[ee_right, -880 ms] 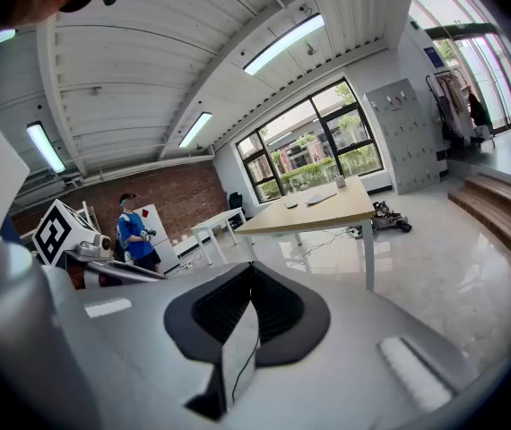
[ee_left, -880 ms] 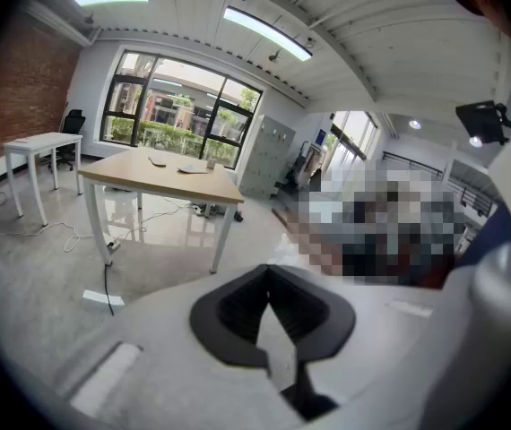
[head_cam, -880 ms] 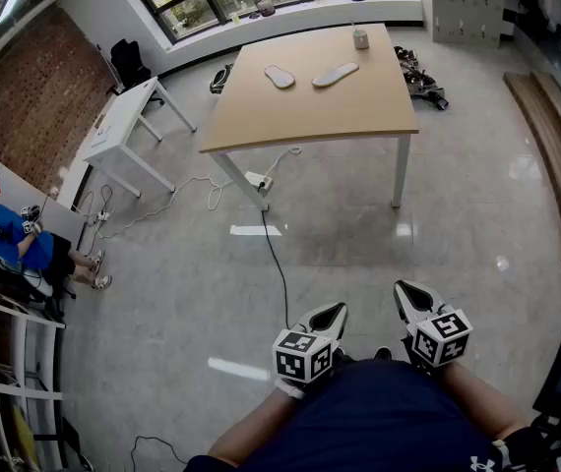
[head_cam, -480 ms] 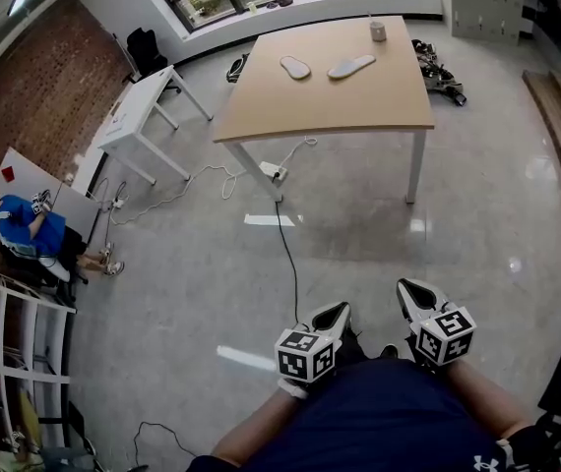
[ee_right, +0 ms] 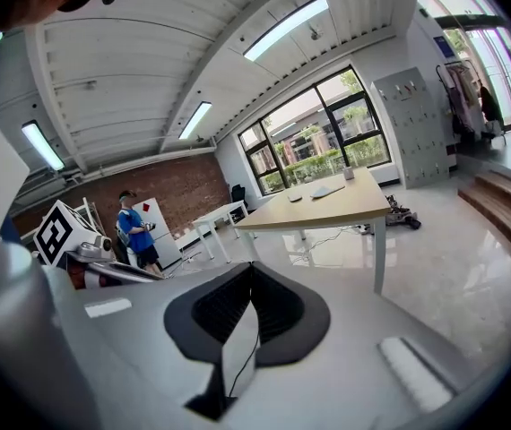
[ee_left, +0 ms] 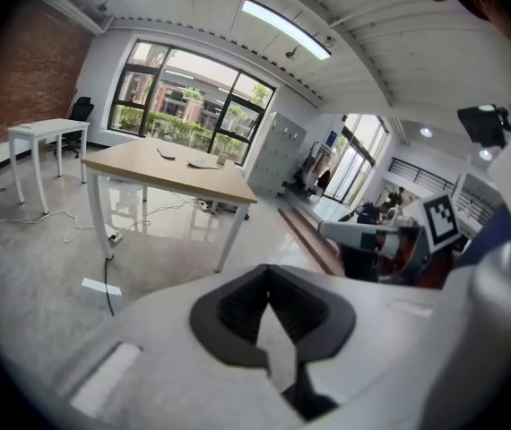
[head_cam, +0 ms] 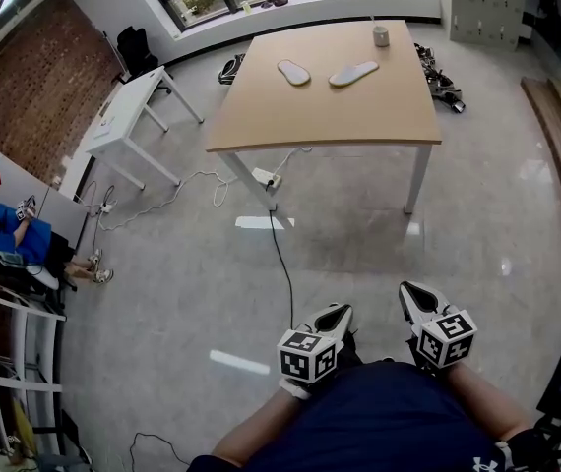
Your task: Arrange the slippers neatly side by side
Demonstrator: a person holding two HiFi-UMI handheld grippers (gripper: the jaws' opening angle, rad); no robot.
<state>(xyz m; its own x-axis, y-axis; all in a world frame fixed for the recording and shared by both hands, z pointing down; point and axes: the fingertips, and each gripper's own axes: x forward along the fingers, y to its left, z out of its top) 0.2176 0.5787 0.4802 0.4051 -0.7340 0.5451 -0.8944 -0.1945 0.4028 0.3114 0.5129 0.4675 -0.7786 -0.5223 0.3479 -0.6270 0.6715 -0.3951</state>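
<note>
while the person stands well back from the wooden table (head_cam: pixel 330 116), the left gripper (head_cam: pixel 326 319) and the right gripper (head_cam: pixel 417 300) sit close by the body, each clenched tight on nothing. on the table's far half lie the two slippers, apart and at different angles: one slipper (head_cam: pixel 294 72) to the left, the other slipper (head_cam: pixel 353 73) right of it, near a small cup (head_cam: pixel 382 35).
</note>
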